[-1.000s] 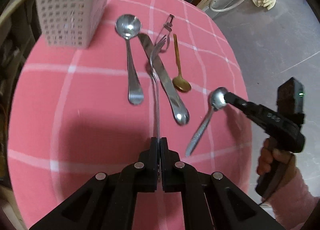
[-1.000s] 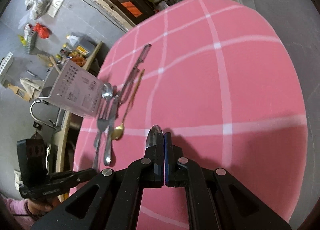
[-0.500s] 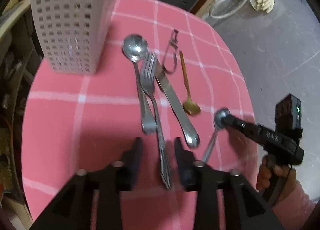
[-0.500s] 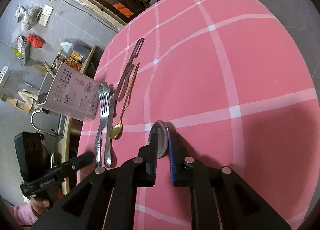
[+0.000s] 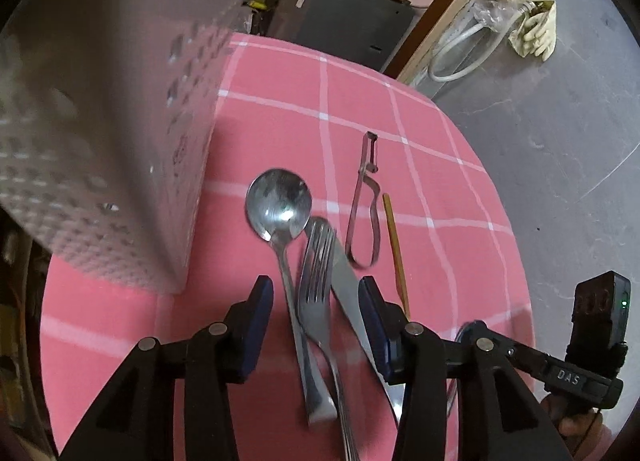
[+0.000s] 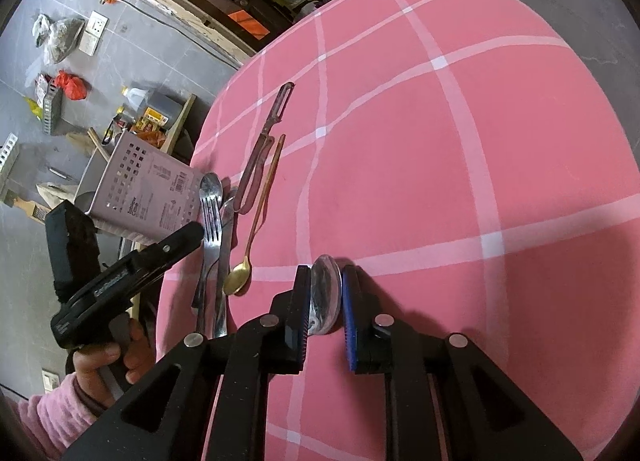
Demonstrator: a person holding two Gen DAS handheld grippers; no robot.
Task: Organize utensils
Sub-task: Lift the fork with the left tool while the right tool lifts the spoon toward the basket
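Observation:
My left gripper hovers low over the pink checked table, its jaws opening. A steel fork, a large spoon and a knife lie between its fingers, with no pad pressing on them. The white perforated utensil basket stands just to the left. Further right lie a peeler and a gold teaspoon. My right gripper is parted a little, with the bowl of a second steel spoon wedged between its pads. That spoon's handle is hidden.
The round table's edge curves close on the right, with grey floor beyond. A hand in a pink sleeve holds the left gripper. Bottles and clutter sit on the floor behind the basket. Bare cloth lies ahead of the right gripper.
The left gripper opened and let the fork drop onto the spoon and knife, then moved forward toward the basket. The right jaws parted slightly and the spoon bowl turned between them.

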